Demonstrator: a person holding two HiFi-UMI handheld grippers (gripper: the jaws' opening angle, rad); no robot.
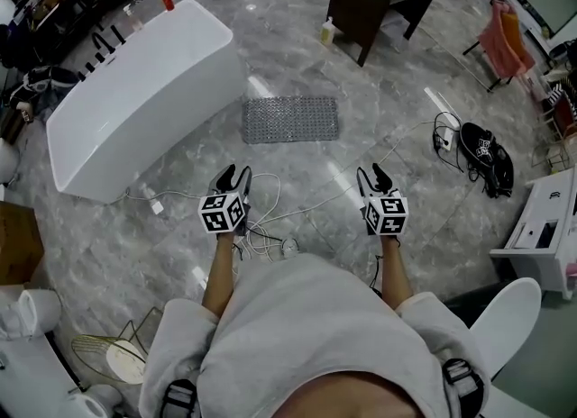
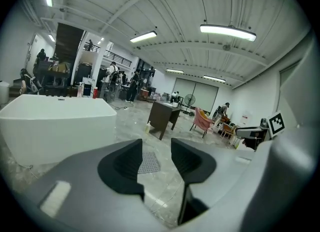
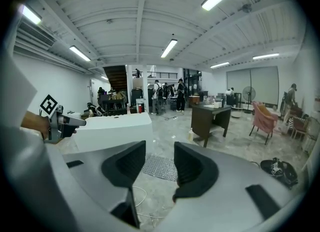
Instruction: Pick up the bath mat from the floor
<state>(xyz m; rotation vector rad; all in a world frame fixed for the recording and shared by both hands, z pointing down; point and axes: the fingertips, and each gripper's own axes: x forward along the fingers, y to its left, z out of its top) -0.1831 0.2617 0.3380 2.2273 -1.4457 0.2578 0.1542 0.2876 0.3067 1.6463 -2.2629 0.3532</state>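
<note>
A grey, knobbly bath mat (image 1: pixel 290 119) lies flat on the marble floor next to the white bathtub (image 1: pixel 135 92). Both grippers are held up in the air in front of the person, well short of the mat. My left gripper (image 1: pixel 234 178) is open with nothing between its jaws, and the mat (image 2: pixel 148 162) shows far off through the gap. My right gripper (image 1: pixel 371 178) is open and empty too; the mat (image 3: pixel 161 167) lies ahead on the floor between its jaws.
White cables (image 1: pixel 270 227) trail over the floor just under the grippers. A dark vanity cabinet (image 1: pixel 374 2) stands beyond the mat, a black bag (image 1: pixel 487 157) and a power strip lie to the right, and a pink chair (image 1: pixel 505 40) is at the far right.
</note>
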